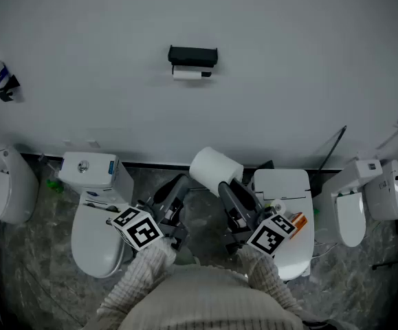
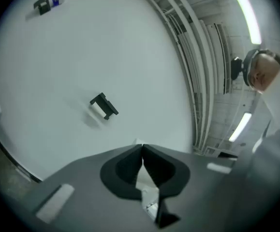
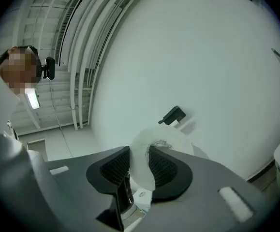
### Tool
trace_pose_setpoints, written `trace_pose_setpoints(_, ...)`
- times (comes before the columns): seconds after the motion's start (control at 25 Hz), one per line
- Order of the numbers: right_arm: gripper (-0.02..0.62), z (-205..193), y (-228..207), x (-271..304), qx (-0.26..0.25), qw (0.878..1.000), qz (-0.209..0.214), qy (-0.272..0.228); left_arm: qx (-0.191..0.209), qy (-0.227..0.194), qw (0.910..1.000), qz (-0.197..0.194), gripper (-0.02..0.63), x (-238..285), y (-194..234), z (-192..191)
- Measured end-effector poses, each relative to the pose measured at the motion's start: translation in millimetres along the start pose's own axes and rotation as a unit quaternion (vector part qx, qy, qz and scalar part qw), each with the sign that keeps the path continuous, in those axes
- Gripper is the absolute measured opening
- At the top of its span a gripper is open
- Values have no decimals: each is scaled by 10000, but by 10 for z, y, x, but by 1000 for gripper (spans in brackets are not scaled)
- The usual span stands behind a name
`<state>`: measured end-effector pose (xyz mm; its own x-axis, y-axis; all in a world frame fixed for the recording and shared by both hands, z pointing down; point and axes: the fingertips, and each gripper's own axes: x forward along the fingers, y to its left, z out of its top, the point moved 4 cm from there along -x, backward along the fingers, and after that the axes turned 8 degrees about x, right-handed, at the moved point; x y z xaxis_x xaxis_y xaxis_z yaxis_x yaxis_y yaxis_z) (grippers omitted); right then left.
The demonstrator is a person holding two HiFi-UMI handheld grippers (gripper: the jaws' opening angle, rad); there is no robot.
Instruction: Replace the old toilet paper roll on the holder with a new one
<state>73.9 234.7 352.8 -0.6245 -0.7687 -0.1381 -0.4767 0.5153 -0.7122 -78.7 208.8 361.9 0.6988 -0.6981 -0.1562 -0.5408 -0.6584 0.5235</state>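
A black paper holder (image 1: 192, 54) hangs on the white wall, with a thin, nearly spent roll (image 1: 190, 75) under it. My right gripper (image 1: 225, 184) is shut on a full white toilet paper roll (image 1: 214, 168), held up in front of the wall below the holder. In the right gripper view the roll's wall (image 3: 142, 166) sits between the pads of the gripper (image 3: 140, 152), and the holder (image 3: 172, 115) lies beyond. My left gripper (image 1: 180, 182) is shut and holds nothing, just left of the roll. From the left gripper view, the gripper (image 2: 142, 148) points at the wall and the holder (image 2: 104, 105) is up to the left.
Several white toilets stand along the wall's foot: one with a tank (image 1: 89, 171) at the left, one (image 1: 284, 191) at the right, others (image 1: 9, 184) (image 1: 374, 198) at both edges. A small blue-and-white item (image 1: 3, 80) hangs on the wall upper left.
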Motion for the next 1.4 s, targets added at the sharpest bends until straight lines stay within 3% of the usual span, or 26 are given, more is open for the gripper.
trace_pose_setpoints(0.44, 123, 31, -288, 200, -10, 9999, 53, 104, -73, 46, 10000, -12, 0, 252, 259, -119)
trace_pose_setpoints(0.84, 123, 504, -834, 1230, -41, 10000, -22, 34, -169, -14, 9998, -101, 0, 1024, 1127, 373)
trace_pose_setpoints(1.4, 124, 907, -1449, 2097, 37, 9988, -386, -293, -435, 219, 9982, -357, 0, 1878, 2020, 765)
